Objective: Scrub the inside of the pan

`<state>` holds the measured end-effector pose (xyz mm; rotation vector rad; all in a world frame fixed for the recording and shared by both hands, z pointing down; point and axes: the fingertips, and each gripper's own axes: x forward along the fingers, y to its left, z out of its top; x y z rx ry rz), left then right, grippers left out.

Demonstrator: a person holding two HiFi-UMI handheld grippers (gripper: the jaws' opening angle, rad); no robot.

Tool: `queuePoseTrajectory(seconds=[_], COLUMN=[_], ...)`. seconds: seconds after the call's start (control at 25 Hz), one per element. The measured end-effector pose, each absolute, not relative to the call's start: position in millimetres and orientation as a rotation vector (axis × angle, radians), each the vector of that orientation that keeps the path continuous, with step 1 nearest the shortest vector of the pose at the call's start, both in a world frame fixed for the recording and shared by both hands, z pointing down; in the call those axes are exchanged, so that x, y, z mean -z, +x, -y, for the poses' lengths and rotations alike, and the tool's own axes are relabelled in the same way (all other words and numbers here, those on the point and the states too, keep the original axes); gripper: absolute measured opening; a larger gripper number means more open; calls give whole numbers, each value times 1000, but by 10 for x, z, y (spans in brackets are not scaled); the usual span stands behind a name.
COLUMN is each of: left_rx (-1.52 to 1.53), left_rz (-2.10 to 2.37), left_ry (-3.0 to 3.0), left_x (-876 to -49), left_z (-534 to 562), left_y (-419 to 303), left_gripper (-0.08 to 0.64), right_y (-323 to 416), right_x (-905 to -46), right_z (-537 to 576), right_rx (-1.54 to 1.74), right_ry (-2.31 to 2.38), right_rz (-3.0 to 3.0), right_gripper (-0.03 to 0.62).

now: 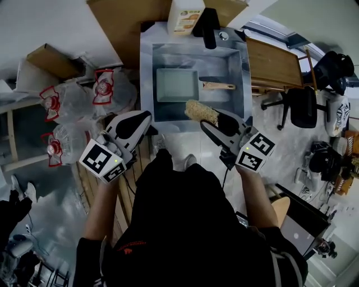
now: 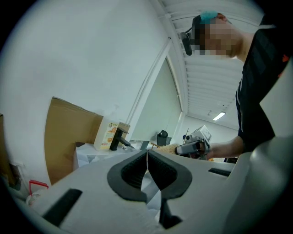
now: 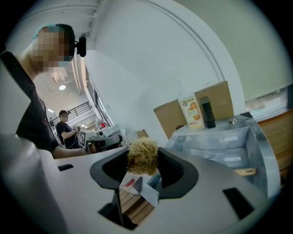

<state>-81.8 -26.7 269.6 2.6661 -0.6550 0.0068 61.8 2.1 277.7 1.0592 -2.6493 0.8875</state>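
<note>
A pale green rectangular pan (image 1: 177, 84) with a wooden handle (image 1: 219, 86) lies in the steel sink (image 1: 240, 84), handle to the right. My right gripper (image 1: 216, 119) hovers over the sink's near rim, shut on a tan fibrous scrubber (image 1: 201, 111). In the right gripper view the scrubber (image 3: 143, 157) fills the gap between the jaws, and the handle's tip (image 3: 245, 172) shows in the sink. My left gripper (image 1: 143, 119) hangs by the sink's near left corner, shut with nothing in it; its pads (image 2: 137, 170) meet in the left gripper view.
A black faucet (image 1: 208, 27) and an orange-labelled carton (image 1: 185, 15) stand at the sink's back edge. Cardboard (image 1: 120, 25) leans behind. Clear bags with red labels (image 1: 104, 86) lie left. A wooden table (image 1: 274, 63) and a black chair (image 1: 303, 106) stand right.
</note>
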Motion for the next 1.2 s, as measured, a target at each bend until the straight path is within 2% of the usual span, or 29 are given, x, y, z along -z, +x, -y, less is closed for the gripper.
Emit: queuePoseTrajectory(seconds=[0.52, 1.2], left_rx=[-40, -114], left_rz=[703, 865], left_ry=[2633, 2525], left_x=[-2888, -3186], left_z=[633, 975], left_y=[-796, -206], left_gripper=[23, 23], right_y=[662, 1167], right_x=[-2992, -3386], right_z=[470, 1195], right_rx=[-893, -901], right_ry=[995, 767], right_rz=[2618, 2622], right_gripper=[189, 187])
